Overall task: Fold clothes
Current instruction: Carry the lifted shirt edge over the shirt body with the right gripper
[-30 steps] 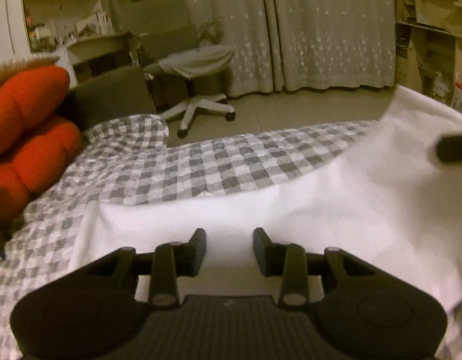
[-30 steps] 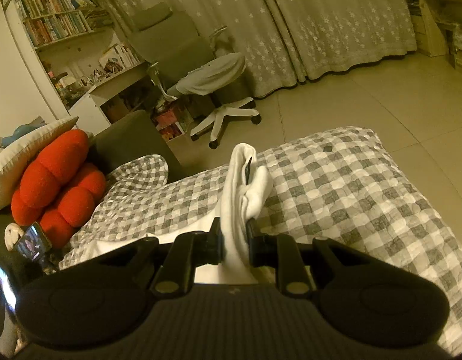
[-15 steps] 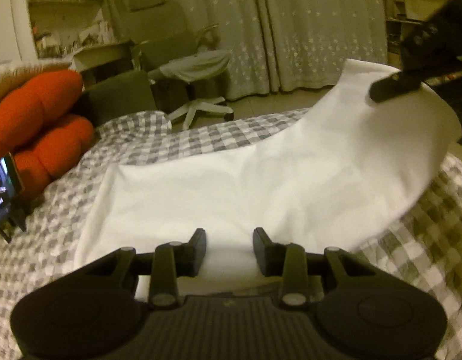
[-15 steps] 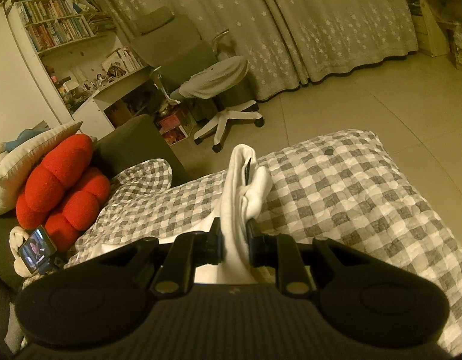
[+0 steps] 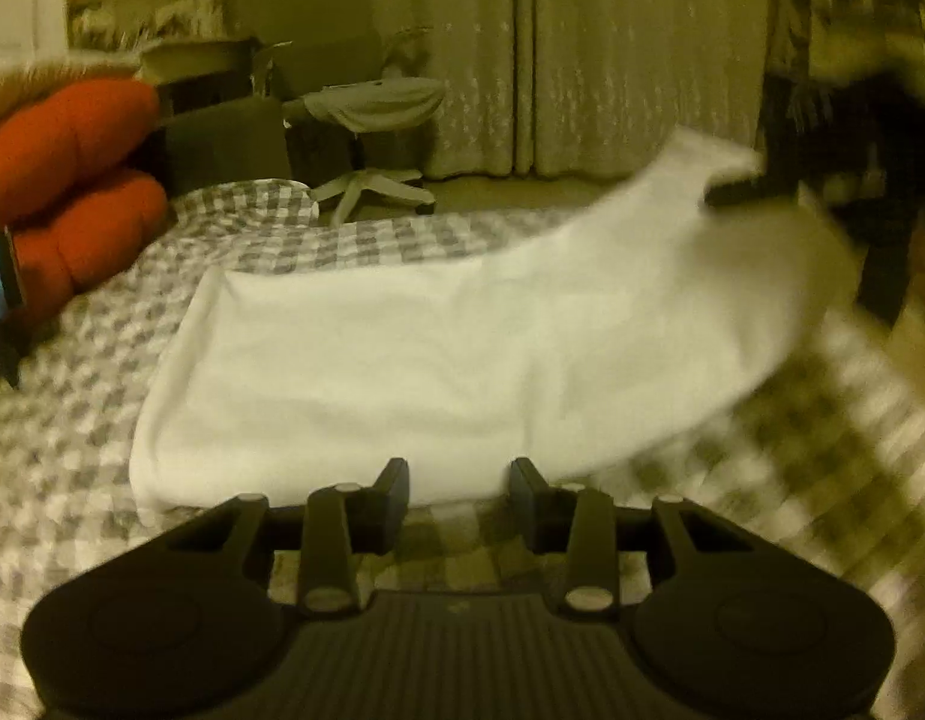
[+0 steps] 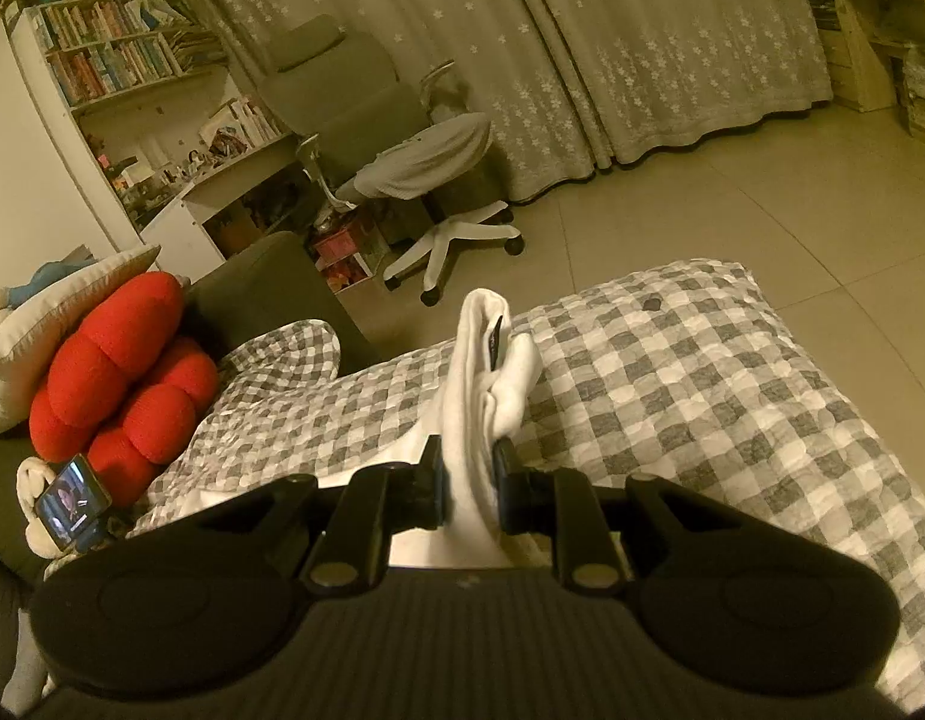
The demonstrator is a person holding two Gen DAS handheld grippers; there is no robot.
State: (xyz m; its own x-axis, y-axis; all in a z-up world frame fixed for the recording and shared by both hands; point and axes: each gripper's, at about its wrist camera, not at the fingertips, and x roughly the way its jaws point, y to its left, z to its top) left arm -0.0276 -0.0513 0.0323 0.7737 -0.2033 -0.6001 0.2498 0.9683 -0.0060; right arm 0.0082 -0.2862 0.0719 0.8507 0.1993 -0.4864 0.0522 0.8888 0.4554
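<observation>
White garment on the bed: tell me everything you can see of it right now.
The white garment is plain, soft cloth, lying mostly flat on the checked bedcover. One end is lifted and bunched between the pads of the right gripper, which is shut on it. The left gripper, its jaws opening, sits at the near edge with nothing pinched.

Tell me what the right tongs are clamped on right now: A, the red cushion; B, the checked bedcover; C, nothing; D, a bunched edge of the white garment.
D: the right tongs pinch a bunched fold of the white garment, lifting it off the checked bedcover.
</observation>
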